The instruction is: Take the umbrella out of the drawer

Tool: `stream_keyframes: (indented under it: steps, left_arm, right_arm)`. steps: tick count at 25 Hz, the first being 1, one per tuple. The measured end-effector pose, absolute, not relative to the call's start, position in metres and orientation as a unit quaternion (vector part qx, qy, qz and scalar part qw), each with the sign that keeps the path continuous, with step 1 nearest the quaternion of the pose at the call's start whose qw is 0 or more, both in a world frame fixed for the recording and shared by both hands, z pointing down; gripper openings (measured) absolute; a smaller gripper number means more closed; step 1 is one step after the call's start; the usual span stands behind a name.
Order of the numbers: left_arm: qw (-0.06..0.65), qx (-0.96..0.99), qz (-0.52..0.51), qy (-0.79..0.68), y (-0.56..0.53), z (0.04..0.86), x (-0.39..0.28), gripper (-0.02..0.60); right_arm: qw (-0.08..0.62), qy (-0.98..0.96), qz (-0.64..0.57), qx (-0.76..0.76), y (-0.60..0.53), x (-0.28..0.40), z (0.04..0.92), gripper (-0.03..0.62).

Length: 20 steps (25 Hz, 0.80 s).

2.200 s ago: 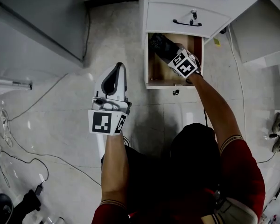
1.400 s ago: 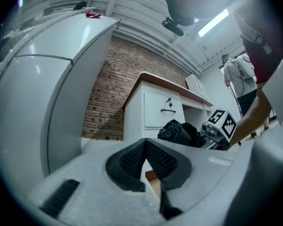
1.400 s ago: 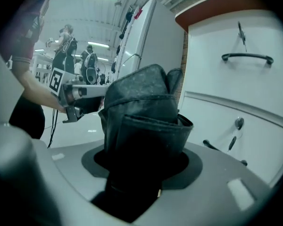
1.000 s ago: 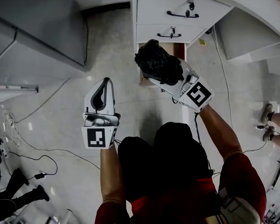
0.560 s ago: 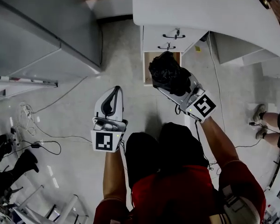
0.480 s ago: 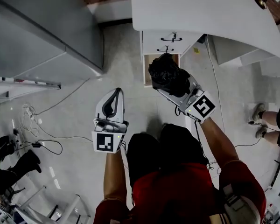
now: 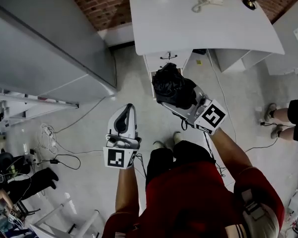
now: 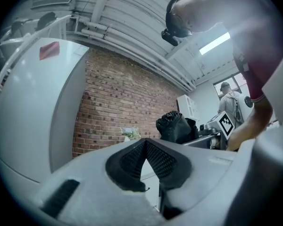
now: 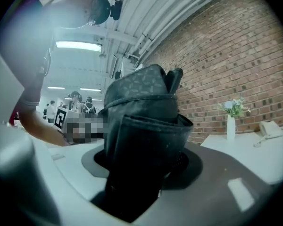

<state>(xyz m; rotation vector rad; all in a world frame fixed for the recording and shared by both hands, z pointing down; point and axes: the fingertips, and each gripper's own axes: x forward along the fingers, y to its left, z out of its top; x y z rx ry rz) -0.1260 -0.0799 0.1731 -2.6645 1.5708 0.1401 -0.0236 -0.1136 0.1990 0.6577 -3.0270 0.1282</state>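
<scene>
**Umbrella clear of the drawer, held high in the right jaws**

The folded black umbrella (image 7: 172, 83) sits clamped in the right gripper (image 7: 184, 100), whose jaws are pressed against its fabric sleeve and held partly apart by its bulk. From above, it hangs in front of the white drawer unit (image 7: 165, 58), out of the drawer and well above the floor. Its long axis appears to run roughly along the jaws, with the bunched end reaching past the tips toward the far brick wall (image 7: 97, 4). The left gripper (image 7: 127, 112) hovers to the near left, apart from the umbrella, its pads closed together on nothing. The removal looks all but done. Any set-down would fall to the right hand, with the white desk (image 7: 203, 26) lying just beyond the umbrella's far end.
</scene>
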Motion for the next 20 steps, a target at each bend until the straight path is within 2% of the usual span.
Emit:
stream_keyframes:
  steps: [8, 20]
  left_arm:
    - [0.035, -0.863, 0.049, 0.501, -0.043, 0.113, -0.1, 0.003]
    - [0.066, -0.868, 0.061, 0.488, -0.025, 0.082, -0.063, 0.003]
  right_arm:
    - [-0.028, -0.972, 0.049, 0.226, -0.07, 0.011, 0.131, 0.265]
    - [-0.057, -0.969, 0.04, 0.235, -0.043, 0.051, 0.112, 0.265]
